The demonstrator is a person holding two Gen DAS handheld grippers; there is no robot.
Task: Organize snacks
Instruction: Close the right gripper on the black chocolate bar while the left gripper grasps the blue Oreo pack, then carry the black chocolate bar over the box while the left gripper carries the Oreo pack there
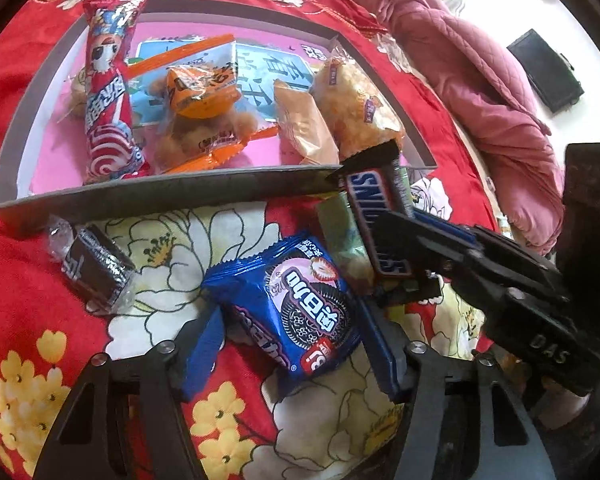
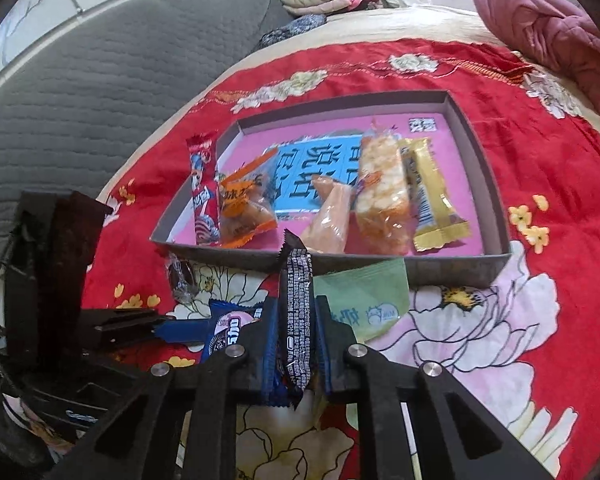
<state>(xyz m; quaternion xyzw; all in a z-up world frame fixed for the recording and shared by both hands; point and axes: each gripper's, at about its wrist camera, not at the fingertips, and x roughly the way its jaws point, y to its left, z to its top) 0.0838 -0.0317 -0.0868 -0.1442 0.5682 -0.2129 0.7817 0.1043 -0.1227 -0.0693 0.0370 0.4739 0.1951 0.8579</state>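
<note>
A blue Oreo packet (image 1: 292,308) lies on the red floral cloth between the fingers of my left gripper (image 1: 294,344); both pads touch its side edges, so it is shut on the packet. My right gripper (image 2: 296,308) is shut on a Snickers bar (image 2: 296,312), which points toward the tray. In the left wrist view the right gripper (image 1: 396,256) holds the Snickers bar (image 1: 374,208) just in front of the tray's near right corner. The grey tray (image 2: 380,266) with a pink floor holds several snack packets. In the left wrist view its near wall (image 1: 180,188) runs across the middle.
A dark wrapped candy (image 1: 96,268) and a pale green packet (image 2: 364,296) lie on the cloth in front of the tray. A pink quilt (image 1: 460,60) is bunched at the right. A grey padded cushion (image 2: 100,100) borders the bed on the left.
</note>
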